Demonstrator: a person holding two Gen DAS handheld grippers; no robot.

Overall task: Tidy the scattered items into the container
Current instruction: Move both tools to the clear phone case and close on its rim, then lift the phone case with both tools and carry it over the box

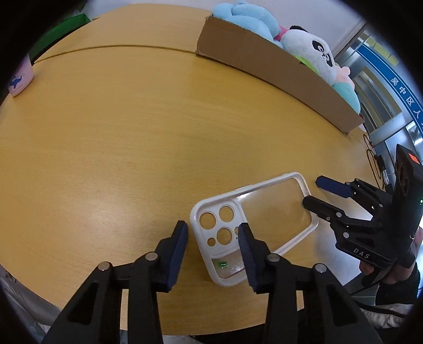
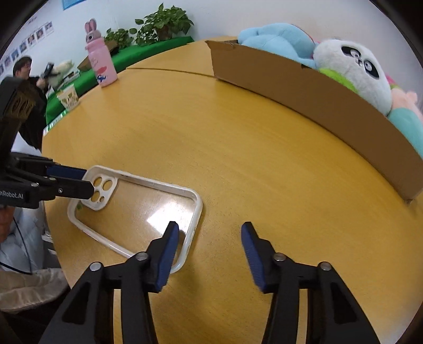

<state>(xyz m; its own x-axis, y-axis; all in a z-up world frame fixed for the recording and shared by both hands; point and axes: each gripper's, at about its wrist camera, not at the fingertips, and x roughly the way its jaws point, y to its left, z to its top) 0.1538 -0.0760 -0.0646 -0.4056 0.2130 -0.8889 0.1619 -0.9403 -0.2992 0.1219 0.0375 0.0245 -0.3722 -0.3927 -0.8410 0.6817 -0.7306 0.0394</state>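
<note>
A white-rimmed phone case (image 1: 275, 211) with a clear back lies flat on the wooden table (image 1: 132, 132), near its front edge. My left gripper (image 1: 211, 232) is open, its fingers astride the case's camera-hole end: one outside the rim, one over the inside. From the right wrist view this gripper (image 2: 88, 181) reaches the same end of the case (image 2: 148, 203). My right gripper (image 2: 208, 230) is open astride the opposite end rim, also seen from the left wrist (image 1: 313, 191). A cardboard box (image 1: 264, 60) (image 2: 317, 105) at the back right holds plush toys, among them a panda (image 2: 351, 71).
A pink rabbit-topped bottle (image 2: 101, 63) (image 1: 19, 79) stands at the far left of the table (image 2: 238, 158). Beyond it are a green-covered table (image 2: 148, 50), potted plants (image 2: 164, 23), a paper cup (image 2: 68, 98) and a seated person (image 2: 22, 68).
</note>
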